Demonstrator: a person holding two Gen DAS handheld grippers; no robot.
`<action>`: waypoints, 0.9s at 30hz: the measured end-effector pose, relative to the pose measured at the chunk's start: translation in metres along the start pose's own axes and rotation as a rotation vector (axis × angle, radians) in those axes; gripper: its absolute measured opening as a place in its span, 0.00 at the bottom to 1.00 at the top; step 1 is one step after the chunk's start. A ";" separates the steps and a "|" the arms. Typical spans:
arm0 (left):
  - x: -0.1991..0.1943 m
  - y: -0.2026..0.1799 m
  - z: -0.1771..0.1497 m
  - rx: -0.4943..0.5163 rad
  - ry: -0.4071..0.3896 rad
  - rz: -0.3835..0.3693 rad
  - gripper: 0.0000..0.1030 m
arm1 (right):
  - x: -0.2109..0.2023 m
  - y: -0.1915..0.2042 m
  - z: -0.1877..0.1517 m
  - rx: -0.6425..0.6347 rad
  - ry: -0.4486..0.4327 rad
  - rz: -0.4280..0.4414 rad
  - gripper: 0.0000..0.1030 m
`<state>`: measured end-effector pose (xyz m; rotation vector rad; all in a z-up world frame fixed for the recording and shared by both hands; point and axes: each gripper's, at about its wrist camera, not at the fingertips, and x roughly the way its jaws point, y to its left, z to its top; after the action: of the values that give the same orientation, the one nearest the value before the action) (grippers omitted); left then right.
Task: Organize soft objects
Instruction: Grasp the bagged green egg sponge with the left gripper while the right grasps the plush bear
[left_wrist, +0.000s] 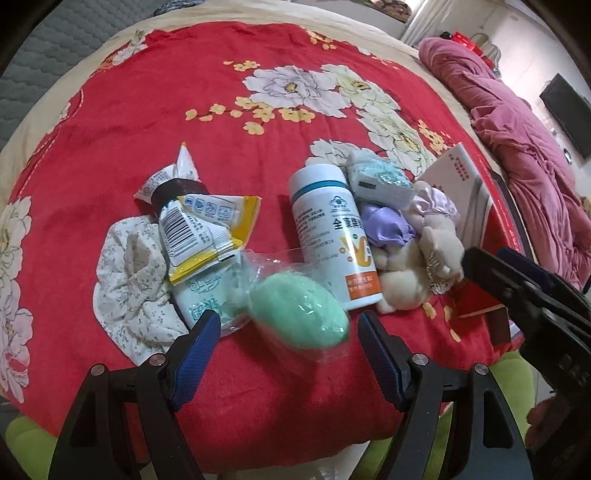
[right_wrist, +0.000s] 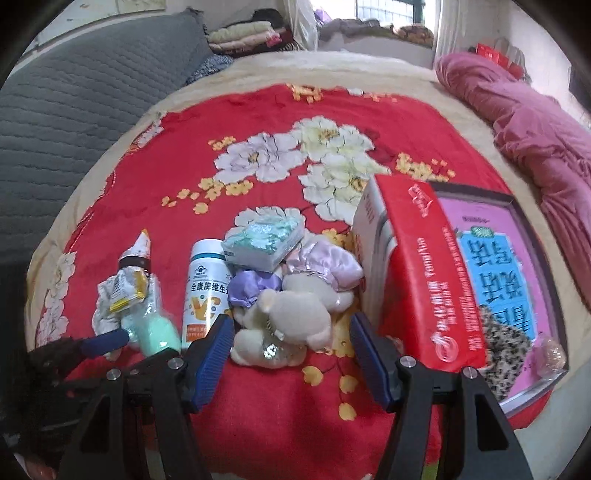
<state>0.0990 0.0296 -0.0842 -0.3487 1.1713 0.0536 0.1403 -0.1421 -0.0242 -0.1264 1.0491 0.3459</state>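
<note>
A mixed heap of soft and hard items is laid on a red floral blanket (left_wrist: 155, 122). The left gripper (left_wrist: 290, 328) is held with its blue-padded jaws spread wide and empty, just short of a mint-green sponge (left_wrist: 299, 314) wrapped in clear film, which lies nearest of all, between the two fingers. To its left a floral fabric scrunchie (left_wrist: 129, 291) is seen, partly covered by a yellow-edged sachet (left_wrist: 207, 232); to its right a white vitamin bottle (left_wrist: 332, 236) lies on its side. The right gripper (right_wrist: 291, 332) is likewise spread and empty, and a cream plush bear (right_wrist: 291, 317) lies between its fingertips, touching a lilac satin scrunchie (right_wrist: 251, 288) and a pale pink one (right_wrist: 325, 266). At the far right an open red box (right_wrist: 421, 273) is seen, leaning on a shallow tray with a pink printed base (right_wrist: 495, 258). The step in hand is judged to be the approach before the first picks. Next, each gripper is to be advanced and lowered until its pads straddle the soft item, then closed gently; the film round the sponge may slip.
</note>
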 end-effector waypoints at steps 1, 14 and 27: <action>0.001 0.001 0.001 -0.002 0.000 -0.006 0.76 | 0.006 0.000 0.001 0.008 0.016 -0.007 0.62; 0.004 0.003 0.006 -0.018 0.001 -0.065 0.76 | 0.045 -0.001 0.008 0.061 0.067 -0.073 0.62; 0.010 0.006 0.009 -0.037 0.012 -0.066 0.76 | 0.054 -0.001 0.010 0.093 0.084 -0.059 0.44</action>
<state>0.1100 0.0369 -0.0918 -0.4207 1.1709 0.0154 0.1733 -0.1282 -0.0658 -0.0890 1.1400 0.2400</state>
